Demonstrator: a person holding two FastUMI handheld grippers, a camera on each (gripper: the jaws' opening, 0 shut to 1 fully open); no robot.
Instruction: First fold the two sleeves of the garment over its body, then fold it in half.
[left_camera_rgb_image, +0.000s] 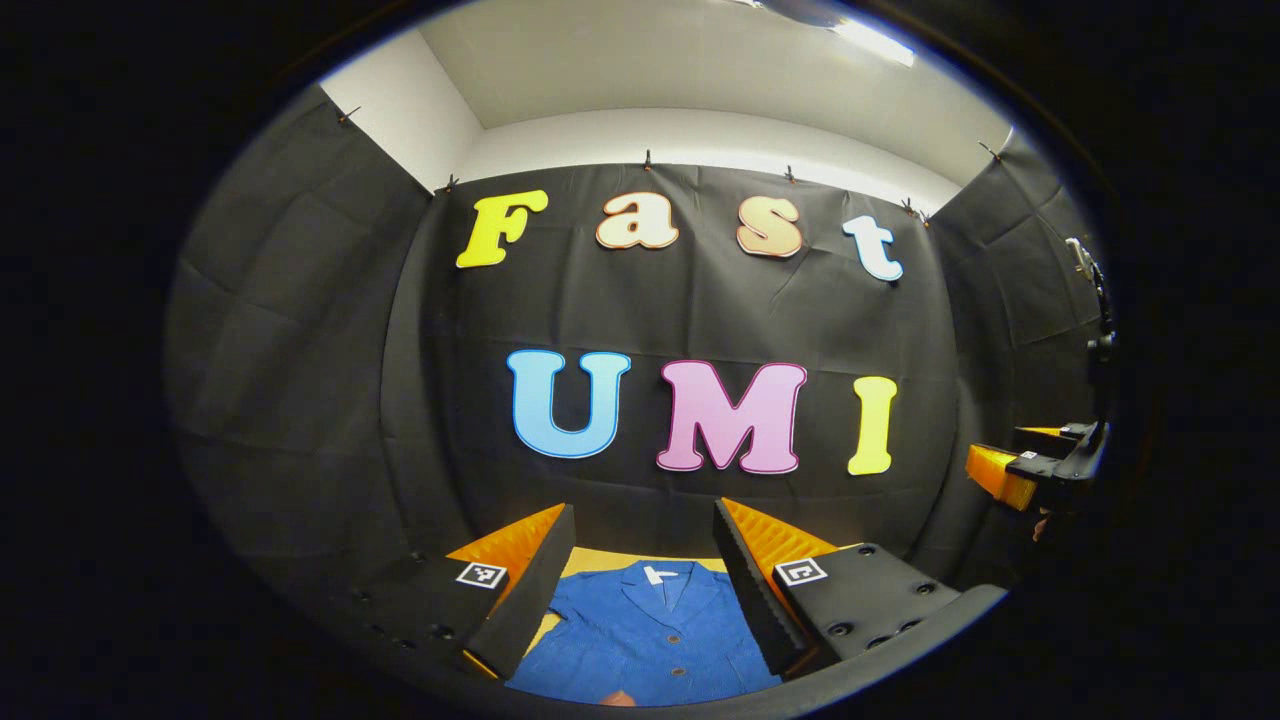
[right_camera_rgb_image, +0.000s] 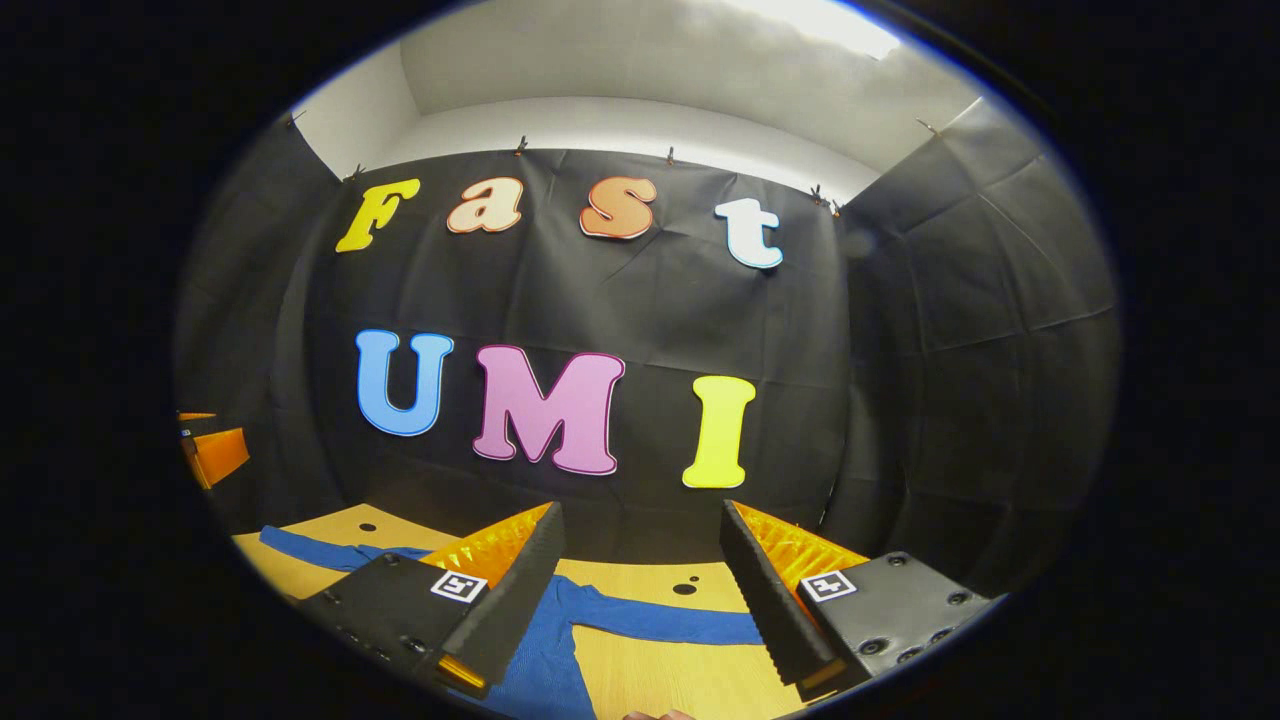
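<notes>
**Both grippers hover open above an unfolded blue jacket**

The left gripper (left_camera_rgb_image: 640, 580) hangs above the table with its jaws spread wide and nothing between them. Framed by its fingers lies the blue button-front jacket (left_camera_rgb_image: 650, 635), flat on the wooden table (left_camera_rgb_image: 600, 557), collar toward the booth wall and placket buttons facing up. The right gripper (right_camera_rgb_image: 640, 590) is likewise released and empty, held over the garment's side, where one sleeve (right_camera_rgb_image: 660, 620) stretches straight out across the table (right_camera_rgb_image: 690, 680). The other sleeve (right_camera_rgb_image: 300, 545) shows farther off, also extended. In the left gripper view, the right gripper appears at the right edge, off to the side.

Neither sleeve has been folded yet, so the task appears to be at its very start.

The likely risks: a pinch that goes too deep could catch both fabric layers and drag the whole body instead of the sleeve alone. A grasp near the shoulder rather than the cuff would probably leave the sleeve end trailing. Lifting unevenly could skew the jacket and spoil the later half-fold.
</notes>
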